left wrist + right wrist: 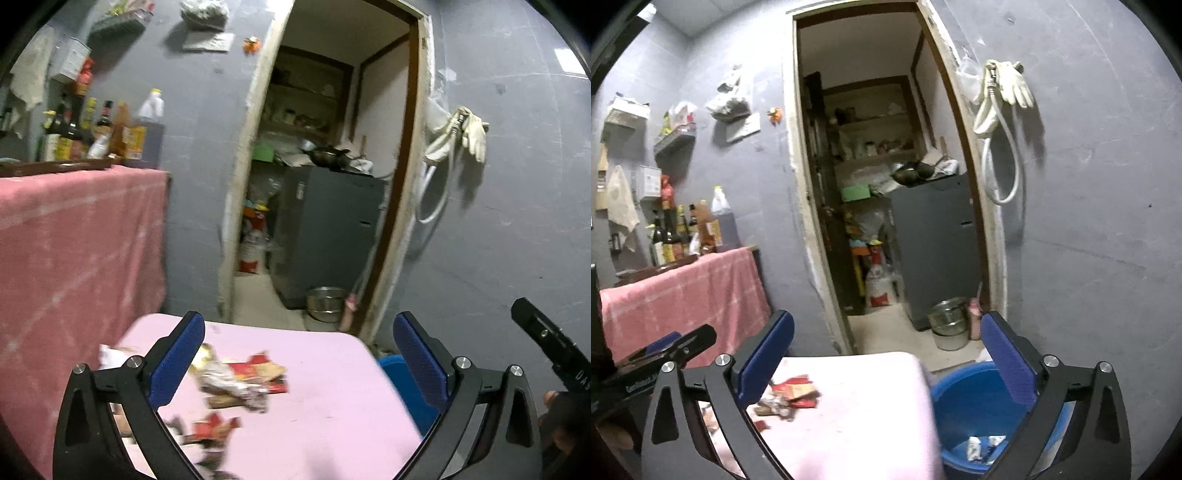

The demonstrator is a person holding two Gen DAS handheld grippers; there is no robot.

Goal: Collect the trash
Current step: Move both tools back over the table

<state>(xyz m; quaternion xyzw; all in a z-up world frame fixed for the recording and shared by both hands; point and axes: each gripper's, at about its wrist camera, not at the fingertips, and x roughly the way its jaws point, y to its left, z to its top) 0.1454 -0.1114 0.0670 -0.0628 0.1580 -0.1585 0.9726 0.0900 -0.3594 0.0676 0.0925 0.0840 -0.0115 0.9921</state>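
Observation:
Crumpled wrappers and red packet scraps (pixel 236 384) lie scattered on a low pink table (pixel 332 406). My left gripper (pixel 299 321) hangs above the table, open, with nothing between its blue pads. The right gripper (pixel 888 317) is also open and empty, above the table's right edge. The same wrappers (pixel 790 397) lie below its left finger. A blue tub (pixel 971 398) stands on the floor right of the table, with a few white crumpled pieces (pixel 977 448) in it. Its rim (pixel 393 365) shows past the table's edge in the left wrist view.
A counter draped in pink cloth (pixel 74 251) carries bottles (pixel 103 129) at the left. Straight ahead an open doorway (pixel 886 184) leads to a storeroom with a grey cabinet (pixel 934 243) and a steel pot (pixel 947 321) on the floor. Gloves and a hose (pixel 1001 110) hang on the wall.

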